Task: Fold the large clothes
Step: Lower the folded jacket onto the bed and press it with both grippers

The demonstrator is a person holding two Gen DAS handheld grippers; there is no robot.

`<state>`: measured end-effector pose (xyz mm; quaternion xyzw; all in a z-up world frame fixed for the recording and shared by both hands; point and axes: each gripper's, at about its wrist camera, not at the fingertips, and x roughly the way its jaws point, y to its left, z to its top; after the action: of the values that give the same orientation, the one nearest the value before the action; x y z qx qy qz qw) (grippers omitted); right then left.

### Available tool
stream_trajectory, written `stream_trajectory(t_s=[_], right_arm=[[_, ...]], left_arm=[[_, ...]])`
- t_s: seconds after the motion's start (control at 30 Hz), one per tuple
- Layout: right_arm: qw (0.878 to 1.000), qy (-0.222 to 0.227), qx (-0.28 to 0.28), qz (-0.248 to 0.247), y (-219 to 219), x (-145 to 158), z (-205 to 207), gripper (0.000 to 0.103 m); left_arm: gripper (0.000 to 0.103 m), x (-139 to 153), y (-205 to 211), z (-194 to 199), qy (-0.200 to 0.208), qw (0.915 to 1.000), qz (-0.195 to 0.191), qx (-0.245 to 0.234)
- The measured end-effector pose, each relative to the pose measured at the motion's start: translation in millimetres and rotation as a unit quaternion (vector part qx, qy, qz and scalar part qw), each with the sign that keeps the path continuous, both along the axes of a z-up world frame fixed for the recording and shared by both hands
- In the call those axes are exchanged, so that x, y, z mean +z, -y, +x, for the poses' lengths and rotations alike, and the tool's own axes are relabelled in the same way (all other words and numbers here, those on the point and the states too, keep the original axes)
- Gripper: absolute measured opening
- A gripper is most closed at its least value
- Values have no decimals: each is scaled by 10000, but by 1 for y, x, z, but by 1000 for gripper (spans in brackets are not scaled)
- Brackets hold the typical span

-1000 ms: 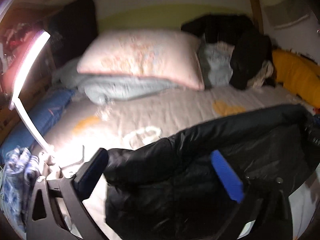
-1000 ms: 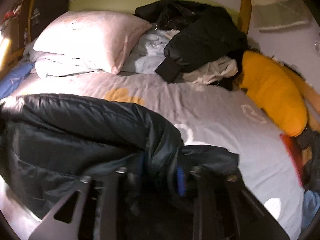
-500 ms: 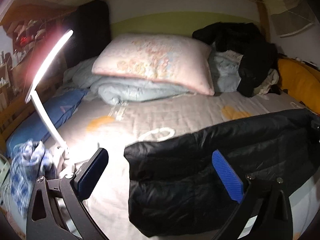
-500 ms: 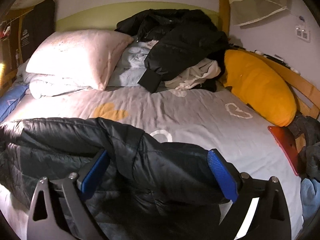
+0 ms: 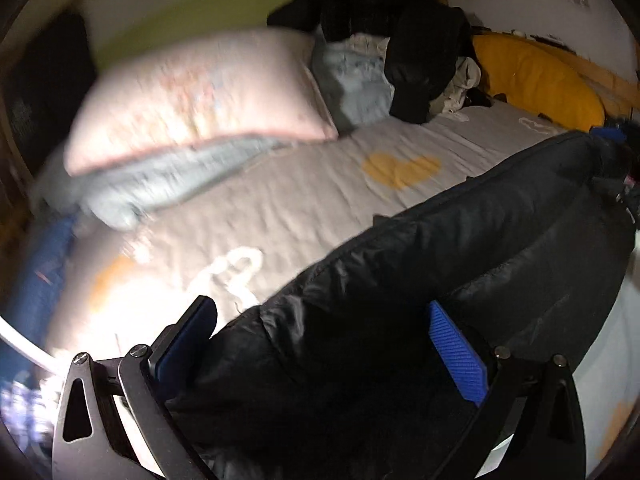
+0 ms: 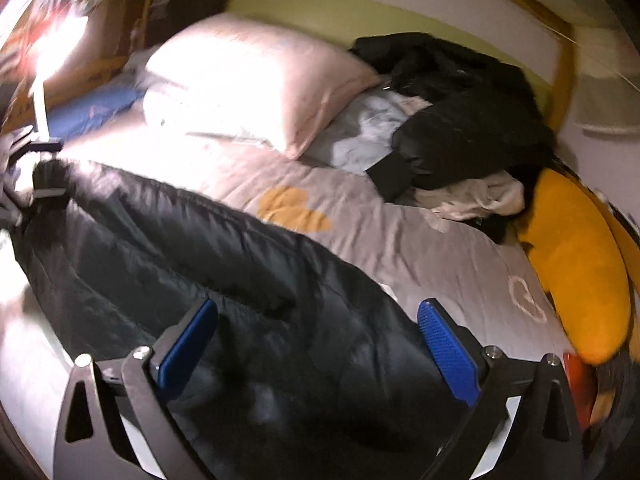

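The black jacket [image 6: 208, 264] lies lengthwise across the grey bed [image 6: 440, 256], below the pillow [image 6: 248, 84]. Right gripper [image 6: 316, 344]: jaws have just been opening and stand wide, the jacket beneath them, unpressed. Left gripper [image 5: 324, 344]: jaws wide over the jacket's other end. Advisably, each should pinch a single hem layer before lifting evenly.

A black, shiny quilted puffer jacket [image 5: 440, 280] lies stretched long across the grey bed sheet, doubled lengthwise with a rounded fold along its far edge. One end bunches between the wide-spread left tongs [image 5: 320, 344]; the other end lies between the right tongs [image 6: 316, 344], touching neither pad.
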<state>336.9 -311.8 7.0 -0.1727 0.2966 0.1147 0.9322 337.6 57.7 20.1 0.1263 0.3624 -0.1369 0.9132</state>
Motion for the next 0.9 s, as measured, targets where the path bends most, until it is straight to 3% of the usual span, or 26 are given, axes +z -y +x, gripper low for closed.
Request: stream_trajectory(t_s=[0.03,0.07,0.1,0.13,0.17,0.37,0.47,0.53,0.63,0.7,0.77,0.9], right_arm=[[9999,-68,114,50,0,-3,2,98],[9993,-208,284,134,0,-6,3,79],[9989,-296,327,126,0,-8,3,60],[9993,-303,229,18,0,-9,3,28],[9993,-303,205,-58,2,-10,0,16],[9992,-99,384,-73,3,5,-54,10],[9993,5,358,-109,1,13,-93,10],[9994,72,312,-139,1,17,-118,10],[9995,37,302,10,6,13,-166,11],[9997,-5,259,-11,7,6,-190,13],[9999,-122,67,-9,8,-10,-216,24],[9983,-532,-143,210,9,-39,-246,33]], left_arm=[[89,-3,-2,0,-105,9998,-154,-89],[61,-4,-3,-1,-172,9994,-242,-185],[46,-4,-4,-4,-135,9997,-135,-167],[28,-5,-4,-9,-80,9999,7,-134],[27,-3,-5,-16,-30,9998,19,-218],[25,28,-9,-79,419,9982,-56,-437],[25,44,-6,-119,409,9983,34,-424],[26,46,-3,-145,250,9989,318,-219],[30,39,-3,-191,150,9996,225,-128],[39,29,-2,-216,65,9996,158,-218],[51,17,2,-234,-7,9995,142,-281],[53,-16,11,-254,-443,9981,203,-370]])
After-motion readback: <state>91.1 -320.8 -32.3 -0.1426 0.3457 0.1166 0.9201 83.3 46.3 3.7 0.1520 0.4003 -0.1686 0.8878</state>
